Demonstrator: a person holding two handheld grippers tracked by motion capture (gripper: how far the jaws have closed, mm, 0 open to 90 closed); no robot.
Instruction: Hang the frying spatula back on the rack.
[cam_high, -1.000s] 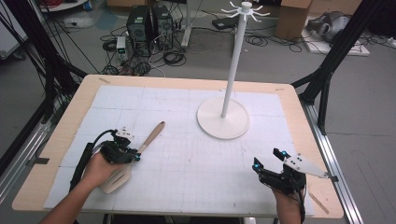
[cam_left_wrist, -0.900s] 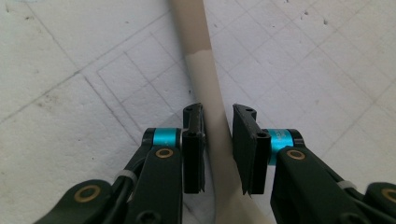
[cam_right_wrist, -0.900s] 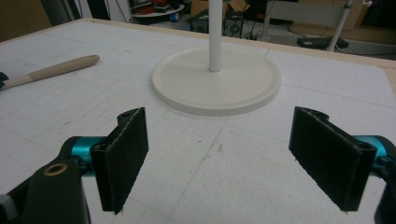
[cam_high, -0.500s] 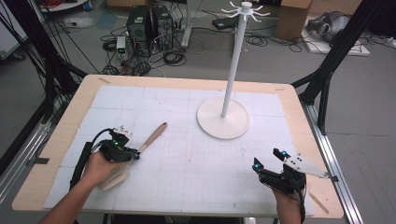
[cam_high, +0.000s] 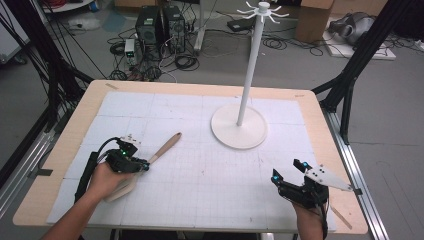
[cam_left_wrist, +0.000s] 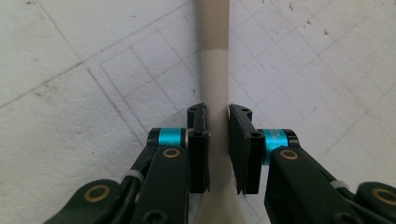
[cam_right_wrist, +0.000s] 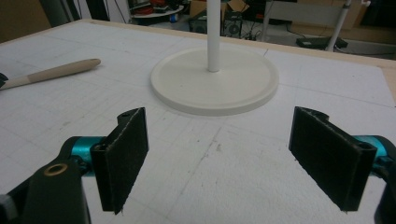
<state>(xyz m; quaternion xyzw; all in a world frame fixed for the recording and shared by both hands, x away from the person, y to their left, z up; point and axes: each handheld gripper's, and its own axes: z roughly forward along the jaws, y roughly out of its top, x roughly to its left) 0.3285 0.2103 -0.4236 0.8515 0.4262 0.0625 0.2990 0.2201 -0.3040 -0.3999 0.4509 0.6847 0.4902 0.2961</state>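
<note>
My left gripper (cam_left_wrist: 217, 135) clamps the wooden spatula (cam_high: 162, 149) mid-mat, my right gripper (cam_high: 291, 176) gapes near the table's front edge (cam_high: 200, 231).

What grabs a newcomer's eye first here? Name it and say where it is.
The tall white stand with hooks on top rises from its round base at the table's far middle. At near left, the left gripper has its jaws around a beige spatula handle; at near right, the right gripper is open above the gridded mat.
</note>
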